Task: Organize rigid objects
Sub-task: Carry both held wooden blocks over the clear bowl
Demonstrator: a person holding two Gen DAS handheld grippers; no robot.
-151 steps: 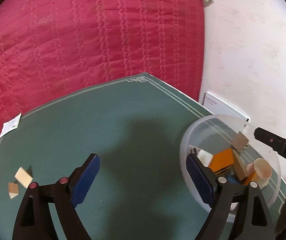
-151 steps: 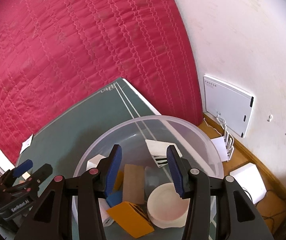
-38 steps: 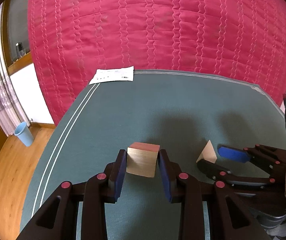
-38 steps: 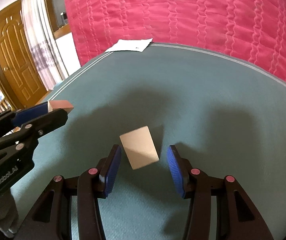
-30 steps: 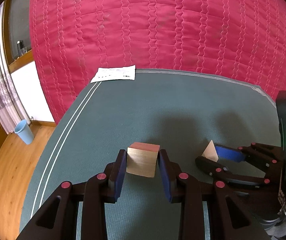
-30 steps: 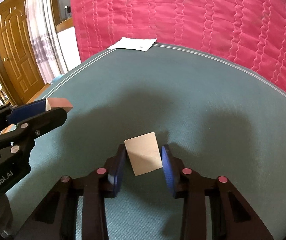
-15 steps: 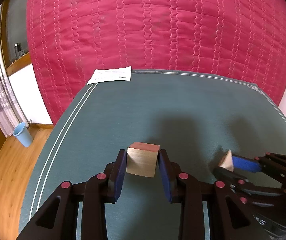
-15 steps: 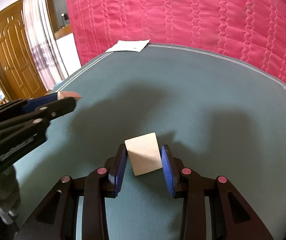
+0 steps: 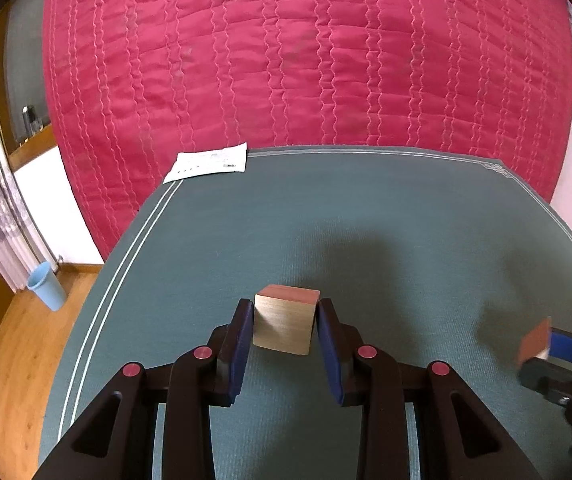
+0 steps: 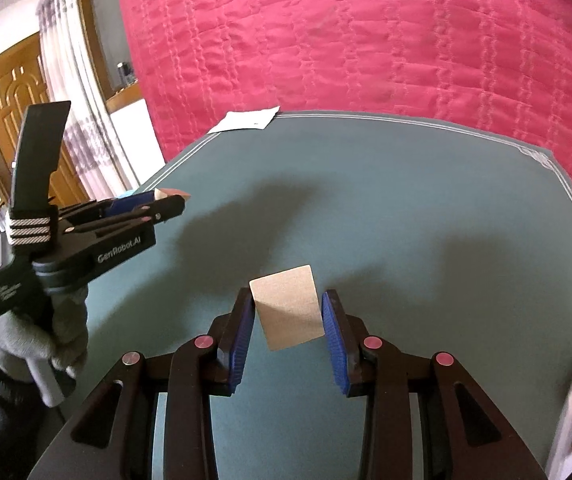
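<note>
Wooden block (image 10: 287,307) in right tool (image 10: 287,320) has moved right since.

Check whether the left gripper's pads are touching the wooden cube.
Touching. The left wrist view shows both blue pads pressed flush against the wooden cube's sides, holding it above the green mat.

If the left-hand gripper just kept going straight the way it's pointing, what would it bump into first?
Probably the green tabletop. The left gripper, jaws shut on a wooden cube, tilts downward, and nothing lies on the cloth ahead. The white paper sits off to the left at the far edge; depth is uncertain.
</note>
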